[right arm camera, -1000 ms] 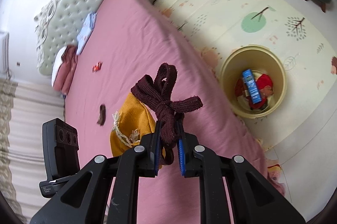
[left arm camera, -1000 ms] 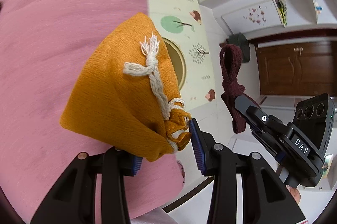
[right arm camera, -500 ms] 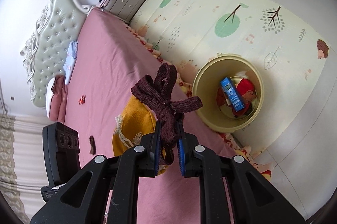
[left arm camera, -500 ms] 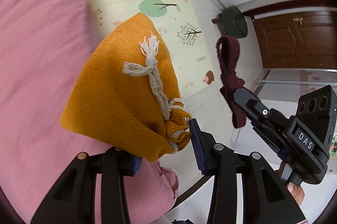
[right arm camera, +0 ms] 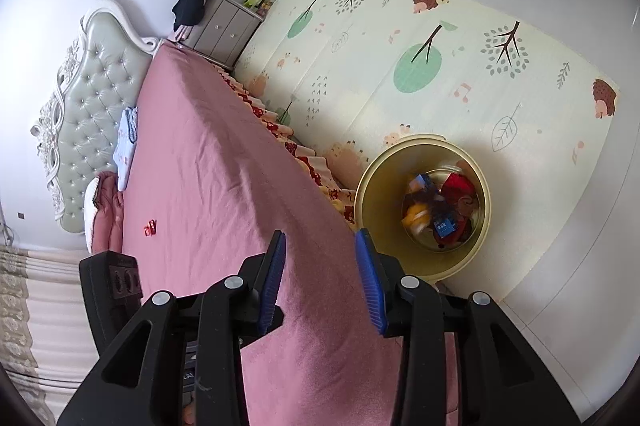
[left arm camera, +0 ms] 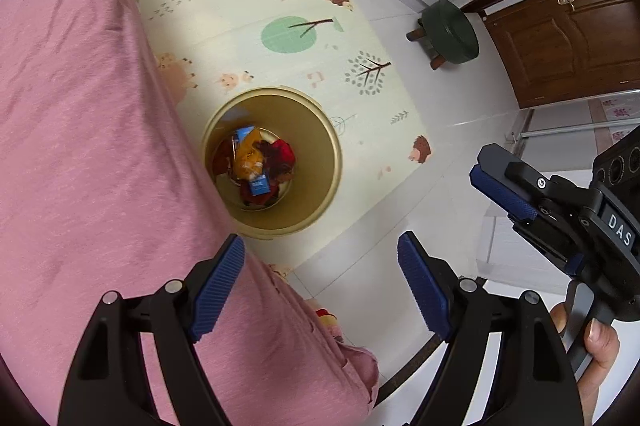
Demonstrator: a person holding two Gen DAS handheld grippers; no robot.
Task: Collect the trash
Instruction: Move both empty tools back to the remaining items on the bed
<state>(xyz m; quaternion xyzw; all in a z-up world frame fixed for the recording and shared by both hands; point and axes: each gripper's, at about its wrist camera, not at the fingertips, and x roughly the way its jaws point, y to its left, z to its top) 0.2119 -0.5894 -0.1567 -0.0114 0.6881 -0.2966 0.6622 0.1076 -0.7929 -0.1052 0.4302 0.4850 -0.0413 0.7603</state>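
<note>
A round yellow bin [left arm camera: 324, 150] stands on the play mat beside the pink bed; it also shows in the right wrist view [right arm camera: 368, 202]. Inside lie the orange pouch [left arm camera: 248, 156], the dark red cloth strip [left arm camera: 276, 162], a blue carton [left arm camera: 259, 186] and red wrappers. The orange pouch [right arm camera: 416, 214] shows blurred in the right wrist view. My left gripper [left arm camera: 320, 276] is open and empty above the bed's edge, over the bin. My right gripper [right arm camera: 320, 274] is open and empty above the bed, left of the bin. It also shows at the right of the left wrist view [left arm camera: 502, 182]. A small red scrap [right arm camera: 150, 227] lies on the bed.
The pink bed [right arm camera: 208, 162] with a padded headboard [right arm camera: 88, 114] fills the left. A nightstand [right arm camera: 228, 30] stands at its head. A green stool [left arm camera: 450, 32] and a wooden door [left arm camera: 560, 38] are across the white floor. The patterned play mat [right arm camera: 440, 66] surrounds the bin.
Both grippers have opened. The orange pouch and the dark red strip have left the jaws and now lie in the bin. Both cameras have swung toward the bin.
</note>
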